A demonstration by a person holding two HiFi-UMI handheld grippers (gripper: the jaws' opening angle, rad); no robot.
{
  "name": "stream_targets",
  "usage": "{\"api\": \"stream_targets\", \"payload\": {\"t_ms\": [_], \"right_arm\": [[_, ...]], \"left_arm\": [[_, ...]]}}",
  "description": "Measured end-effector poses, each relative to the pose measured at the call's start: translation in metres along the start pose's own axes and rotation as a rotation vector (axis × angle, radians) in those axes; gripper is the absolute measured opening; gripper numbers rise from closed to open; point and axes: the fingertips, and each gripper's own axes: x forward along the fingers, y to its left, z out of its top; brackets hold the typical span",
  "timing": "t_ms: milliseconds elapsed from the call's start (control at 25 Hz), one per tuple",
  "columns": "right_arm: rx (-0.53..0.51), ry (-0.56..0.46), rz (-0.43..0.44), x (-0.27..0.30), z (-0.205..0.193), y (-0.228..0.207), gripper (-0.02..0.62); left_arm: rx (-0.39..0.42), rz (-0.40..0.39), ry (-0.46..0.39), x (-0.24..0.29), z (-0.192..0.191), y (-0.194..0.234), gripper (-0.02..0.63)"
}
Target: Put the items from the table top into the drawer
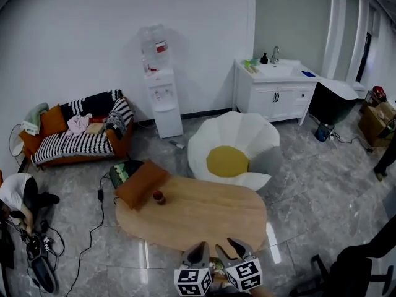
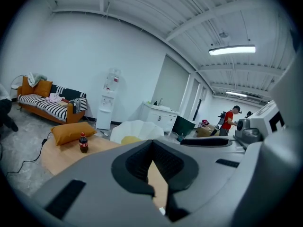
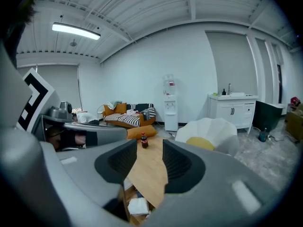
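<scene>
A small cola bottle (image 1: 159,197) stands upright on the oval wooden table (image 1: 204,218), beside an orange cushion (image 1: 141,183) that overhangs the table's far left end. Both grippers hover side by side over the near edge. The left gripper (image 1: 197,251) has its jaws closed tip to tip with nothing in them (image 2: 152,145). The right gripper (image 1: 238,247) stands open and empty, bare wood showing between its jaws (image 3: 149,157). The bottle (image 3: 144,140) and the cushion (image 3: 141,132) lie far ahead of both. Under the near edge an open drawer (image 3: 124,195) holds a white packet (image 3: 137,206).
A white flower-shaped seat (image 1: 232,153) stands just behind the table. Further back are a striped sofa (image 1: 80,135), a water dispenser (image 1: 162,98) and a white sink cabinet (image 1: 275,91). A person (image 1: 18,193) crouches at the left among floor cables. A black chair (image 1: 352,268) is at lower right.
</scene>
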Motion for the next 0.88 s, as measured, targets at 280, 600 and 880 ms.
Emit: {"api": "stream_targets", "payload": {"t_ms": [280,600,880], "right_arm": [[-0.012,-0.012,-0.032,-0.009,0.001,0.000,0.082],[-0.016,-0.037,-0.050,-0.018,0.003,-0.004,0.005],[-0.020,-0.039,-0.049,-0.020,0.002,-0.007,0.003]], "left_arm": [[0.001,-0.017,-0.019,-0.001,0.002,-0.015,0.009],[0.029,-0.034,-0.017,-0.001,-0.005,-0.029,0.009],[0.051,-0.042,-0.025,-0.001,-0.002,-0.036,0.009]]}}
